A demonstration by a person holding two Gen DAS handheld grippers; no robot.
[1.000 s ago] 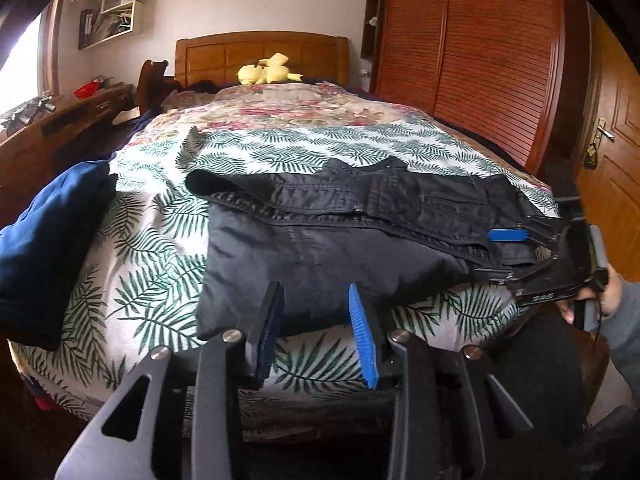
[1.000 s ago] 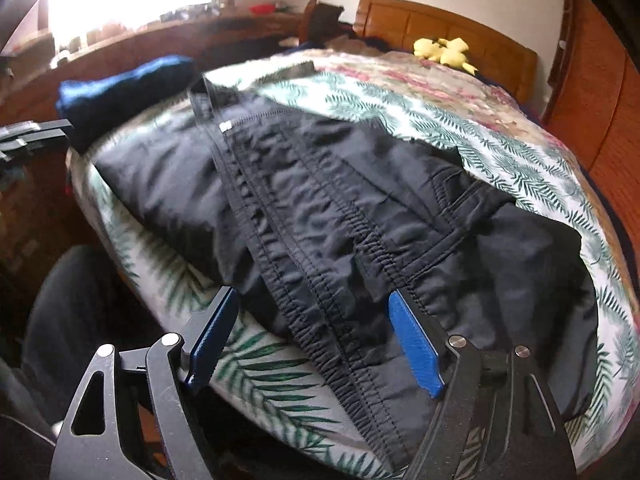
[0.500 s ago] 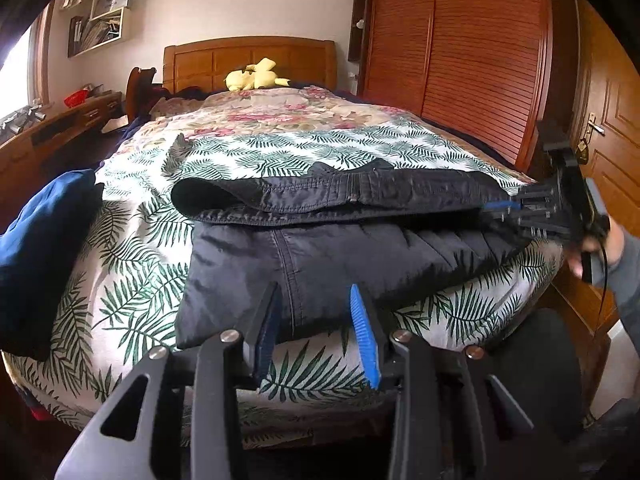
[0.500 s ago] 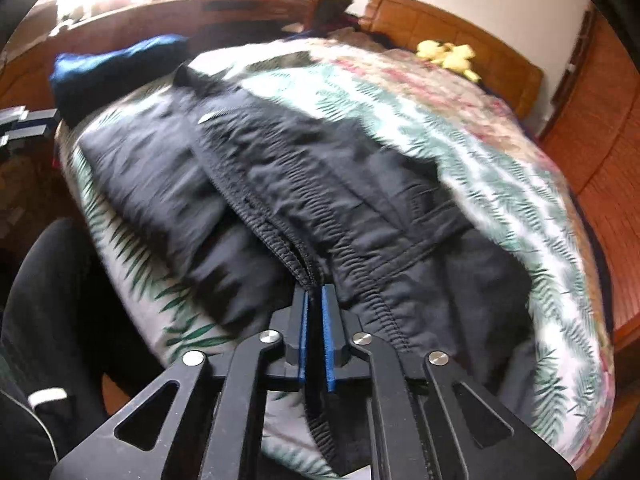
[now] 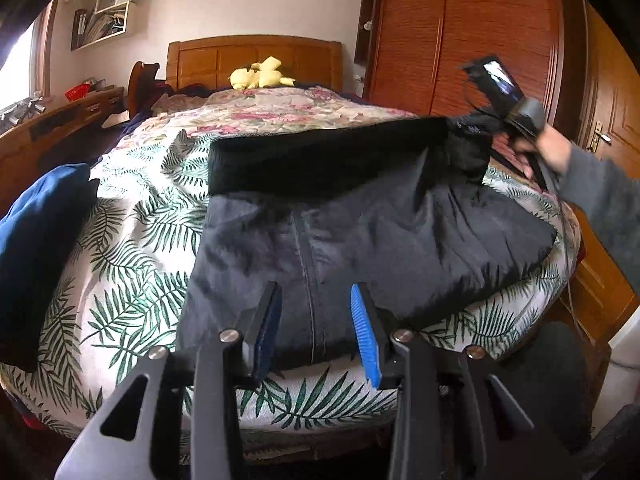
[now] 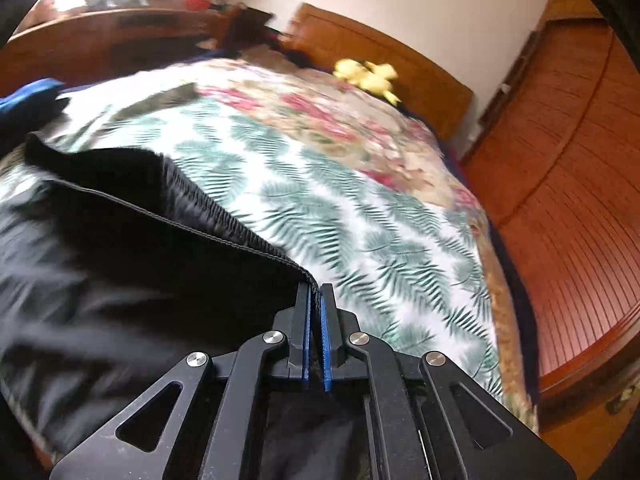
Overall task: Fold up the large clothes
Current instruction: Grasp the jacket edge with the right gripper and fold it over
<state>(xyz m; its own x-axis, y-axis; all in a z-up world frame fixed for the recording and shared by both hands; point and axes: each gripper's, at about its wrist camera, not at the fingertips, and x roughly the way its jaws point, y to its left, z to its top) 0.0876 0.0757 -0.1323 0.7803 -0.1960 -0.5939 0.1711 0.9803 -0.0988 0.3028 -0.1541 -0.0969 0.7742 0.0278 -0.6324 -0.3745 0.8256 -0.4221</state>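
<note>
Fold in mid-air: elastic hem (image 6: 224, 224) of the black garment (image 5: 380, 240) pinched tight between the blue pads of the right gripper (image 6: 315, 304), raised off the leaf-print bedcover (image 5: 132, 220) and drawn taut as a dark band above the rest of the cloth. Remaining bulk of the garment spread flat across the foot of the bed, near edge hanging just over the side. Left gripper (image 5: 314, 308) released, jaws wide apart, hovering just above that near edge and grasping nothing.

To do this well, judging from the lie of the cloth: carry the pinched hem in a straight, level line over the lower layer, with the band taut enough to stop sagging in the middle. Lower it square onto the layer beneath, edges matched, before letting go. Bring the idle left tongs to the free end of the hem, or press down the lower layer with them; otherwise a real risk of dragging the slippery-looking fabric askew. Smooth out afterward.

Containers few and distant: wall shelf (image 5: 102, 20) stuffed with apparent papers or books; red bowl-like thing (image 5: 78, 90) on the desk (image 5: 60, 120), contents impossible to tell. Folded blue garment (image 5: 36, 220) on the bed's left side, apart from the black one; yellow plush toy (image 5: 260, 77) by the headboard (image 5: 216, 56).
</note>
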